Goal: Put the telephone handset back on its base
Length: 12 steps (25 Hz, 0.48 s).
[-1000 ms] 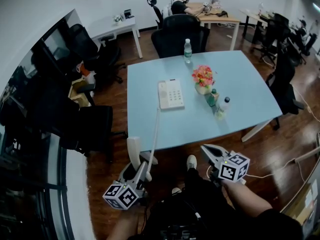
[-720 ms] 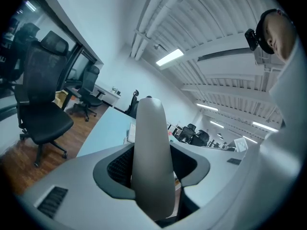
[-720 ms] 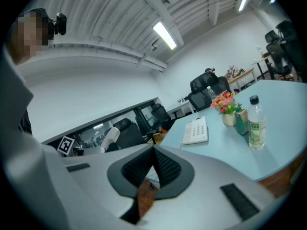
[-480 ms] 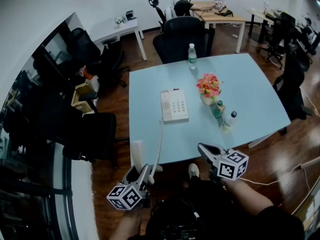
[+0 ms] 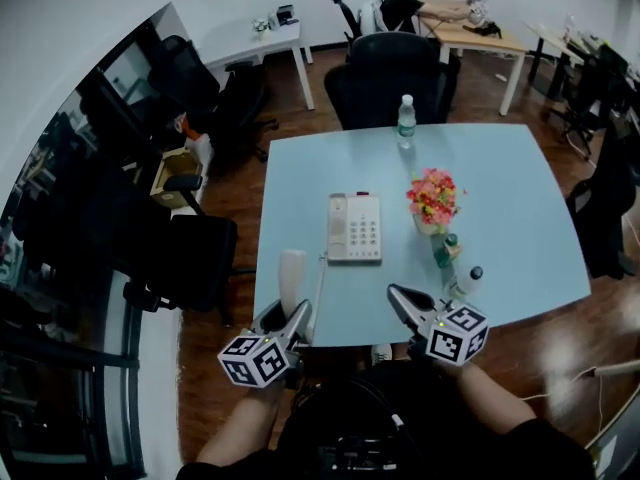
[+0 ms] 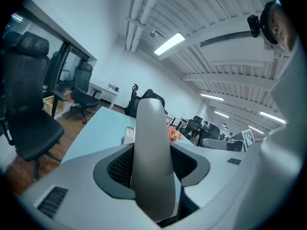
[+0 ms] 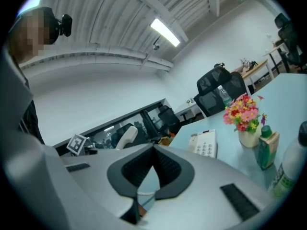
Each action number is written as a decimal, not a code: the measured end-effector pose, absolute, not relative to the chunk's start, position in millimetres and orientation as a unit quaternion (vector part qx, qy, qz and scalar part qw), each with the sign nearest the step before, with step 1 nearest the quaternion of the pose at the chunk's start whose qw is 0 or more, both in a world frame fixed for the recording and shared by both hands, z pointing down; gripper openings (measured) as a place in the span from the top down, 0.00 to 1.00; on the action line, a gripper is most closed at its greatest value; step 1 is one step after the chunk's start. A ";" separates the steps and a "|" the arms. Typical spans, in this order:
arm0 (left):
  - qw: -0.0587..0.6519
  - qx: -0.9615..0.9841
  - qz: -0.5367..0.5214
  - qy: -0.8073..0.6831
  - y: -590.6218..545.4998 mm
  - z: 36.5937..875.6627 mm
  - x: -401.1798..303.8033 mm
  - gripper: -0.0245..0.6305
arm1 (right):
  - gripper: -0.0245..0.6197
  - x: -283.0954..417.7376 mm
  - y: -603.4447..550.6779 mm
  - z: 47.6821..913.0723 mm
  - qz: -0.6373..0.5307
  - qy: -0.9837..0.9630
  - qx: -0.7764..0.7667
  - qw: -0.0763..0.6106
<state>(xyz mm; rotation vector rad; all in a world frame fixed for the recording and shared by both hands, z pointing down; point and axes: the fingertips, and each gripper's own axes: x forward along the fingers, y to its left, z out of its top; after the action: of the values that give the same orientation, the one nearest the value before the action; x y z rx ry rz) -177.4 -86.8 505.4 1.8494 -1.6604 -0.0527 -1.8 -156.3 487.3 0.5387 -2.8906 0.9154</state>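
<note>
An open-plan office: a pale blue meeting table [image 5: 510, 198] with a desk telephone [image 5: 355, 228], black swivel chairs [image 5: 392, 68], a white desk [image 5: 262, 46] by the wall, a person [image 5: 402, 8] seated at a wooden desk [image 5: 485, 38], a ceiling strip light [image 6: 169, 43], and what looks like wood flooring.

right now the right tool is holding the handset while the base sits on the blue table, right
Not quite: the left tool holds the handset, as the left gripper view shows; the right tool is empty. The base does sit on the blue table.
</note>
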 end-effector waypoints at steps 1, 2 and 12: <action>0.321 0.702 -0.019 -0.635 -94.7 505.5 -177.2 0.64 | 0.95 -2.9 -162.5 488.8 0.299 -0.938 0.170 0.032; 0.320 0.700 -0.019 -0.638 -101.6 506.2 -176.8 0.64 | 0.95 -3.6 -168.9 490.1 0.300 -0.939 0.166 0.032; 0.320 0.675 0.010 -0.665 -149.4 524.4 -186.7 0.64 | 0.95 -15.3 -200.8 492.6 0.311 -0.940 0.141 0.023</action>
<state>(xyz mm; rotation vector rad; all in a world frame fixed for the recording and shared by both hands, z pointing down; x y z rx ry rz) -186.7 -149.4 524.4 1.7735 -1.7482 0.0274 -15.3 -200.8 492.6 0.4372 -2.9092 0.9630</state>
